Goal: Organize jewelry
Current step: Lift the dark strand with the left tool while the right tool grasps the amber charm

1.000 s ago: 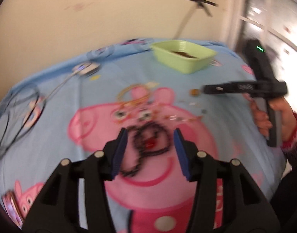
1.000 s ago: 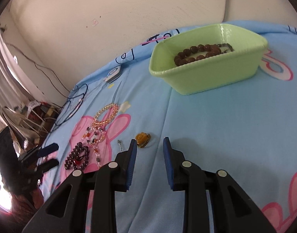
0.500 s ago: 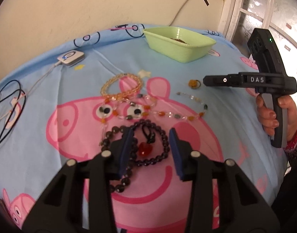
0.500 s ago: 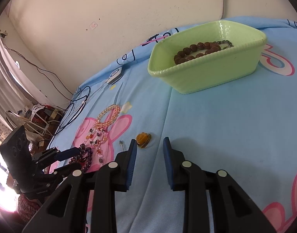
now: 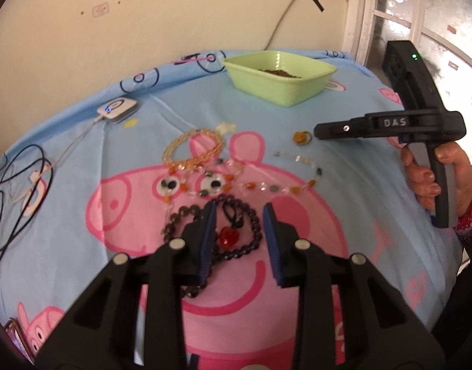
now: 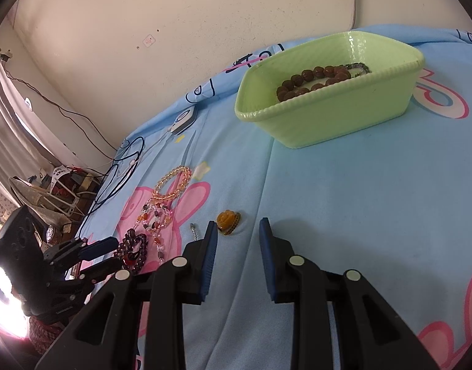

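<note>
The left claw (image 5: 239,215) is seen closing around the dark bead necklace (image 5: 251,231) with its red heart pendant (image 5: 228,236), unpinched. Beyond lie a gemstone chain (image 5: 260,185), an amber bracelet (image 5: 192,148) and a green basket (image 6: 343,117); its brown beads (image 6: 313,80) show clearly only from the right. The right claw (image 6: 237,240), empty, is nearly closed beside an amber brooch (image 6: 228,220); bare sheet (image 6: 359,200) lies ahead.

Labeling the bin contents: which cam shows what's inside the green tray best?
Right wrist. It looks down into the green tray, so the brown bead bracelet lying inside is clear. The left wrist view has the tray far off and low-angled, showing only a brownish smear above the near rim.
</note>
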Action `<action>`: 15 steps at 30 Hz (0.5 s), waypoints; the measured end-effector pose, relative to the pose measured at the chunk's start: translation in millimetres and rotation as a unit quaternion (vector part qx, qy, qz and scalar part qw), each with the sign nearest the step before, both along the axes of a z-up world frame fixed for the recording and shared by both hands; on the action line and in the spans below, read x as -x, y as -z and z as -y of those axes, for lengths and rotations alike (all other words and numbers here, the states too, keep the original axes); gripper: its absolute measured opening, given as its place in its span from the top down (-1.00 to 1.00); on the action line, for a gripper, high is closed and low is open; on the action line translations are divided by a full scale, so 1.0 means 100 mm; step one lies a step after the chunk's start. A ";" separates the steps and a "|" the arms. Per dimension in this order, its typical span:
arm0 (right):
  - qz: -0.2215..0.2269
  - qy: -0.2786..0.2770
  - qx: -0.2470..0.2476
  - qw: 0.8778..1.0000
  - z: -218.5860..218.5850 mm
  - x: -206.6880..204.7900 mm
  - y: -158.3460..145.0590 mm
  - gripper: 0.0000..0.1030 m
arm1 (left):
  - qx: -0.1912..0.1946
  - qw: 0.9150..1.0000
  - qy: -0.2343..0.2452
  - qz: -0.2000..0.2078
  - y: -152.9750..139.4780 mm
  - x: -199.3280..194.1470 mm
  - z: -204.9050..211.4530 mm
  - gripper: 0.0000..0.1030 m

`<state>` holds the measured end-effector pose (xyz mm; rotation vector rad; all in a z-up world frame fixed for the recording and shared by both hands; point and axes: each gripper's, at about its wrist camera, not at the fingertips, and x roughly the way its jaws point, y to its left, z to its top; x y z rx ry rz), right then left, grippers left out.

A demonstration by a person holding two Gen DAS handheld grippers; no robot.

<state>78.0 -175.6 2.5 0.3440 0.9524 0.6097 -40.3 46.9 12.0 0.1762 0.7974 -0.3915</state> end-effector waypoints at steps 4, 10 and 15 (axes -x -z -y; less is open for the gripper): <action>-0.001 -0.001 -0.001 1.000 0.00 0.00 0.00 0.94 | 0.010 1.000 0.016 -0.010 0.04 -0.02 0.02 0.42; -0.002 0.000 -0.005 1.000 0.01 0.01 0.01 0.94 | 0.015 0.999 0.000 -0.050 0.23 -0.14 -0.08 0.42; -0.002 0.001 -0.005 1.000 0.01 0.01 0.01 0.94 | 0.028 0.999 -0.003 -0.047 0.20 -0.07 -0.22 0.42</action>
